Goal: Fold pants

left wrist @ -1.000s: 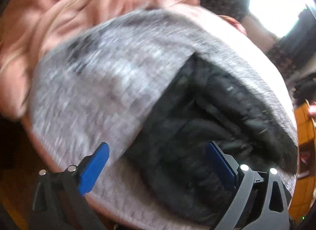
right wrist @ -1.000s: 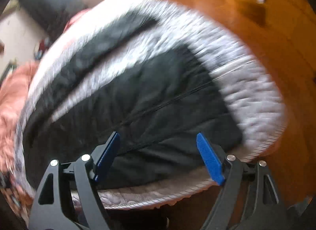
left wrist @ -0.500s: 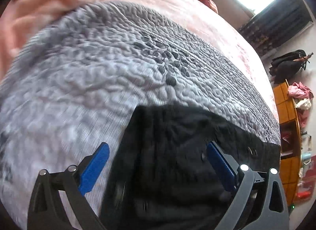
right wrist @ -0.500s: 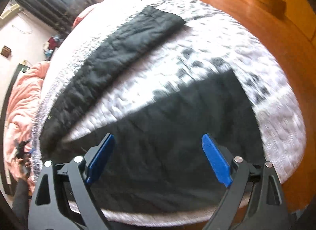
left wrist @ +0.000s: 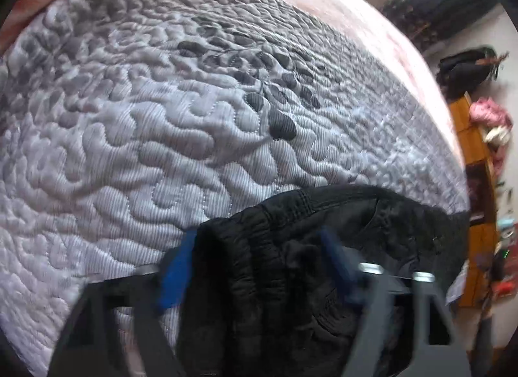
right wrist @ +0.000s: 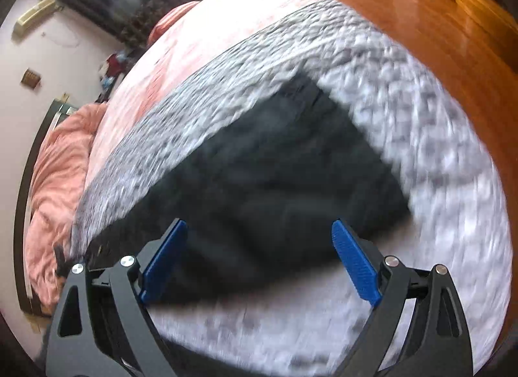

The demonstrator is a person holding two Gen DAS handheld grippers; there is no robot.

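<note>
Black pants (left wrist: 323, 247) lie on a grey quilted bedspread (left wrist: 162, 118). In the left wrist view the bunched waist end sits between the blue pads of my left gripper (left wrist: 255, 267); the jaws stand apart and the fingers are blurred. In the right wrist view the pants (right wrist: 275, 166) spread as a wide black patch on the bedspread (right wrist: 437, 182). My right gripper (right wrist: 259, 260) is open and empty, just above the near edge of the cloth.
A pink sheet (right wrist: 200, 43) covers the bed beyond the quilt, with a crumpled pink blanket (right wrist: 55, 166) at the left. Wooden floor (right wrist: 437, 20) lies to the right of the bed. Orange shelves (left wrist: 476, 163) stand by the wall.
My left gripper has dropped lower onto the pants' waist end, which now bunches between its pads. My right gripper has swung, and the pants' leg now lies folded into one wide patch.
</note>
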